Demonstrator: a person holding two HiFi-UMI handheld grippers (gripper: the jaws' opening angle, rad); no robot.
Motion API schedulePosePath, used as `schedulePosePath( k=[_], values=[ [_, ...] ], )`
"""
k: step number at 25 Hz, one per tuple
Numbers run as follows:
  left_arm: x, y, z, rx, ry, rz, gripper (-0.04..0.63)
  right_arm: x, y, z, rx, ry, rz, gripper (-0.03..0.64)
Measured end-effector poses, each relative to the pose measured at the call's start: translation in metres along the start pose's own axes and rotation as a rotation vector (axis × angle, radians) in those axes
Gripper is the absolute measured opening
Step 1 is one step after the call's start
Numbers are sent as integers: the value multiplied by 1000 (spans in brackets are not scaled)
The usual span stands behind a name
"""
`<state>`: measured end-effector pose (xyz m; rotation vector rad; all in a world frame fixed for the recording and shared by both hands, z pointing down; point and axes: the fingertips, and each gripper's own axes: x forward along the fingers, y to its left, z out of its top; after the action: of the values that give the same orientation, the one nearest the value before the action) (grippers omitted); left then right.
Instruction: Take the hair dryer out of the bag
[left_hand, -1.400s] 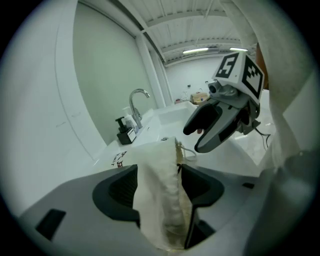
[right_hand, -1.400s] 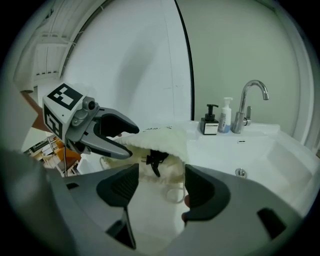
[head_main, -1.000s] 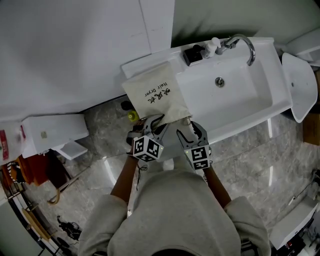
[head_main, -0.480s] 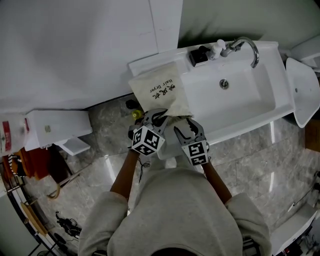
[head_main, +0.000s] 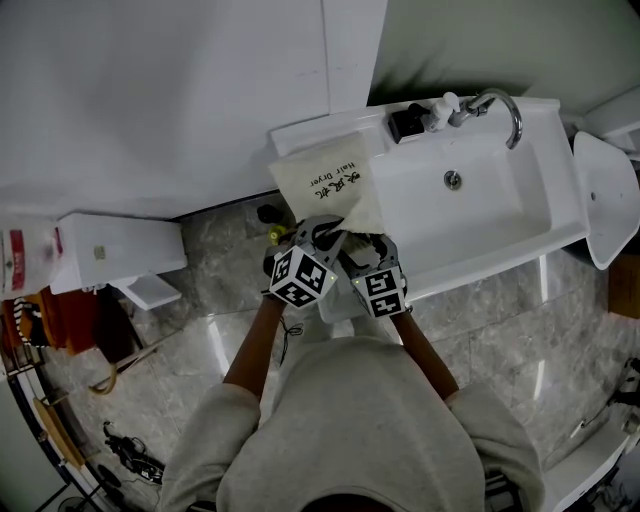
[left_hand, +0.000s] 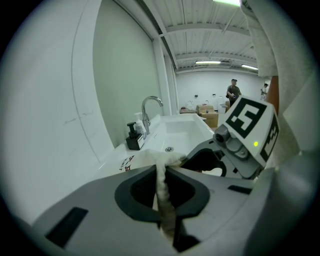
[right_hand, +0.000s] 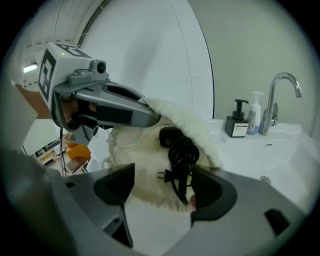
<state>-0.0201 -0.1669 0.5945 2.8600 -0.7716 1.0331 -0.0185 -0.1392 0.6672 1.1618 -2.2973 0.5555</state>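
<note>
A cream drawstring bag (head_main: 330, 188) printed "Hair Dryer" lies on the white counter left of the sink. My left gripper (head_main: 320, 236) is closing its jaws on the bag's upper rim (left_hand: 161, 176) and holds that cloth up, so the mouth gapes. In the right gripper view the hair dryer's black body and coiled cord with plug (right_hand: 179, 150) lie inside the mouth. My right gripper (right_hand: 162, 182) sits just in front of the mouth, jaws opening, with the cord beyond the fingertips and nothing pinched. The left gripper (right_hand: 107, 107) shows there above the bag.
A black soap dispenser (head_main: 405, 120) and a white bottle (right_hand: 254, 116) stand by the chrome faucet (head_main: 497, 100) behind the white basin (head_main: 500, 210). A white lid-like fixture (head_main: 603, 195) lies at the right. A white box (head_main: 110, 255) stands on the marble floor at the left.
Both grippers moved up to the bag's mouth. The left one shut on the rim and raised it. The right one slid left in front of the opening.
</note>
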Motion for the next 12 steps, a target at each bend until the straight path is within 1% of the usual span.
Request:
schedulePosePath(
  k=[3, 5, 12],
  values=[
    [1, 3, 4, 7, 1, -11, 25, 10, -2, 2, -2, 18, -30, 367],
    [2, 5, 6, 15, 4, -16, 25, 16, -3, 3, -4, 28, -42, 376],
    [5, 6, 9, 4, 6, -31, 25, 35, -11, 5, 22, 59, -51, 373]
  ],
)
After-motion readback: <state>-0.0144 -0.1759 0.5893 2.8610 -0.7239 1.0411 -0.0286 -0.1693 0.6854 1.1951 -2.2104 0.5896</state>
